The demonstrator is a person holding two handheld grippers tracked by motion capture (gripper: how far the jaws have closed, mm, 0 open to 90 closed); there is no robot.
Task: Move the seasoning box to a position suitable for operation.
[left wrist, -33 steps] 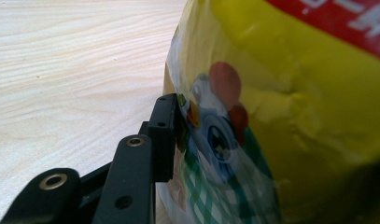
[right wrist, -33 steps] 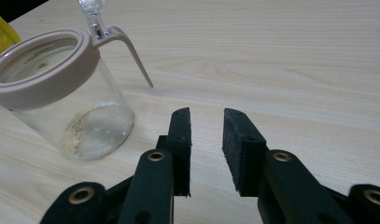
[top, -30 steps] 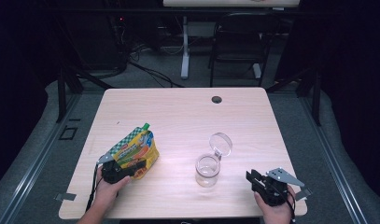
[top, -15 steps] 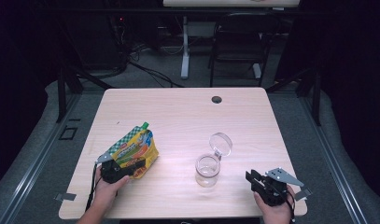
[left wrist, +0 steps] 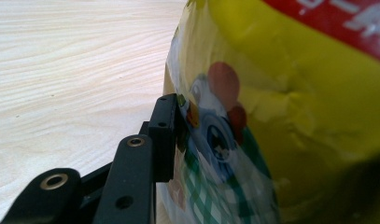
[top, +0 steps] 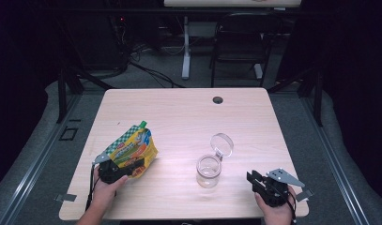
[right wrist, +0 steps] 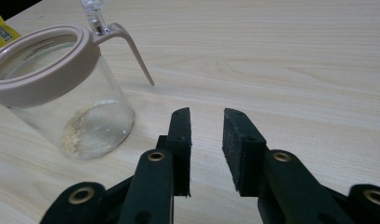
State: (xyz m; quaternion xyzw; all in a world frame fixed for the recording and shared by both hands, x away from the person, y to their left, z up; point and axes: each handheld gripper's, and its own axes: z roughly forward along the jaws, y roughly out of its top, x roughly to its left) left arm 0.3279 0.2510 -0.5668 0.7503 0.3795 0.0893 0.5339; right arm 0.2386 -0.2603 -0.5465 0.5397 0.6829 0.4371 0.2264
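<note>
Gripping the yellow-green plastic spouted pouch [top: 132,151] near its bottom, left hand-held gripper [top: 114,171] pads pressed on it; pouch long axis running away, spout far. Resting apart, right hand-held gripper [top: 259,179], half open, empty, beside clear glass jar [top: 209,170] on light wooden bench [top: 179,112].

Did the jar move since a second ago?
No. The jar sits the same way from the table's dark hole and front edge as before, with its lid flipped open. The right tool is beside it, not touching.

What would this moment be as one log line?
left gripper: shut on pouch | right gripper: open, nothing between | jar: lid open
</note>
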